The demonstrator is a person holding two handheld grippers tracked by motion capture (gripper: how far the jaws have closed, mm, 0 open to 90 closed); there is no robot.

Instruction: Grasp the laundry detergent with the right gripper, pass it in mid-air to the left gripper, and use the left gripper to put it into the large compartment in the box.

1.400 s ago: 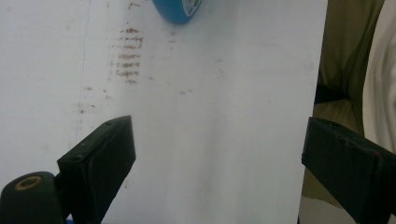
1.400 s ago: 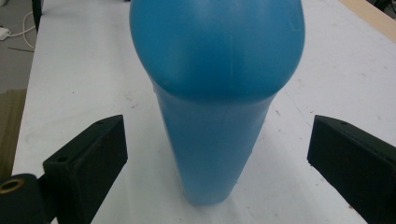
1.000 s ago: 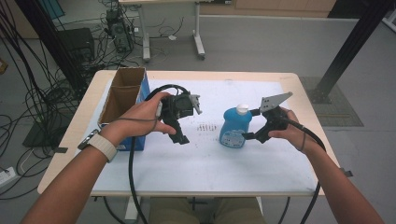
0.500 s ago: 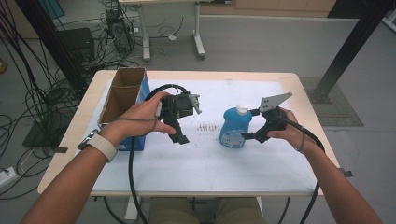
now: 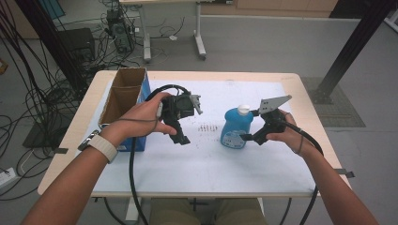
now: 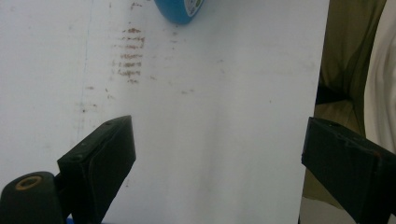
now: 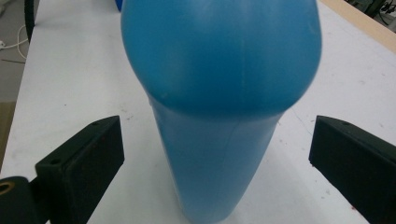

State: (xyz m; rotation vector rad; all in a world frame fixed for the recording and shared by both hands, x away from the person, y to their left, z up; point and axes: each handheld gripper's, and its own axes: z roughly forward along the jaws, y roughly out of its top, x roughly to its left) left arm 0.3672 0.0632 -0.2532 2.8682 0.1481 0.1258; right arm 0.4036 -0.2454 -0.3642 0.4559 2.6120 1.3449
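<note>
A blue plastic bottle [image 5: 236,128] with a white cap stands upright on the white sheet, right of the table's middle. In the right gripper view it rises between the two black jaws, its body [image 7: 219,93] close up with a gap of table on each side. My right gripper [image 5: 248,137] reaches it from the right and is open around it, [image 7: 215,135] pads apart from the plastic. My left gripper [image 5: 182,136] hangs over the sheet left of the bottle, pointing down, jaws wide open [image 6: 217,135] with nothing between them. The bottle's base [image 6: 180,8] shows at the top there.
An open cardboard box [image 5: 123,96] with a blue side stands at the table's left edge. Brown smudges [image 5: 206,127] [image 6: 128,56] mark the sheet between the grippers. Black cables trail from both grippers over the near edge. A black post [image 5: 347,51] stands beyond the far right corner.
</note>
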